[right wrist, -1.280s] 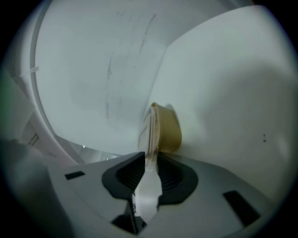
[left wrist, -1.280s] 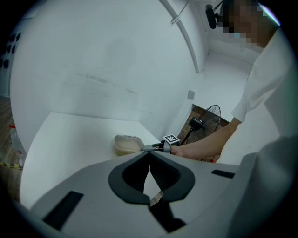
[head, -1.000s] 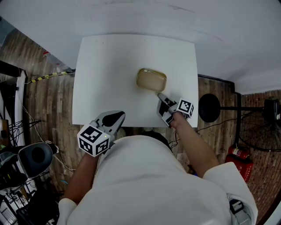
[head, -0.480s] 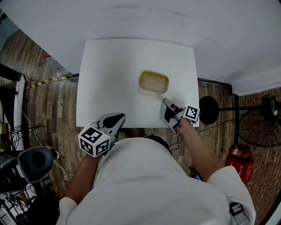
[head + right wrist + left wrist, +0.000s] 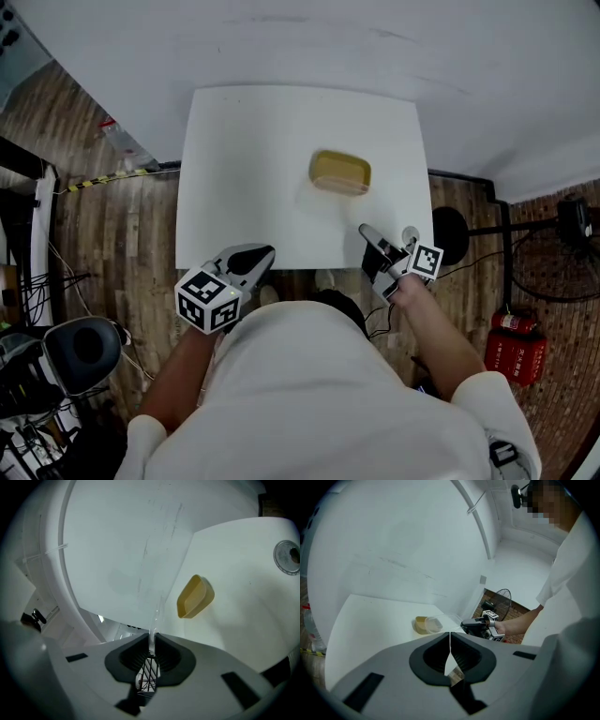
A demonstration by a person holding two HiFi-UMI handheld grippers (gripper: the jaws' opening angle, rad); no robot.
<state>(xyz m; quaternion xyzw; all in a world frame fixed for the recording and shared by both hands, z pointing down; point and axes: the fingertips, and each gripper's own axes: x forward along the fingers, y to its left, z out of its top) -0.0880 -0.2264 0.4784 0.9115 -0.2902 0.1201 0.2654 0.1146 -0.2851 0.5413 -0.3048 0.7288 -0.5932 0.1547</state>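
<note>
Clear lid (image 5: 434, 623): pinched in right tool (image 5: 368, 232), off yellow tub (image 5: 340, 172)
Left tool (image 5: 262, 253): jaws together, empty
Next: probably wants a steady pinch

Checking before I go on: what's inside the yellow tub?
The yellow tub shows only its bare floor and walls; nothing lies inside. The clear lid is off, pinched in the right tool, covering none of it.

White table (image 5: 234, 169) against a white wall (image 5: 281, 37) on wood-plank floor (image 5: 103, 244), a black fan stand (image 5: 455, 230) beside it
</note>
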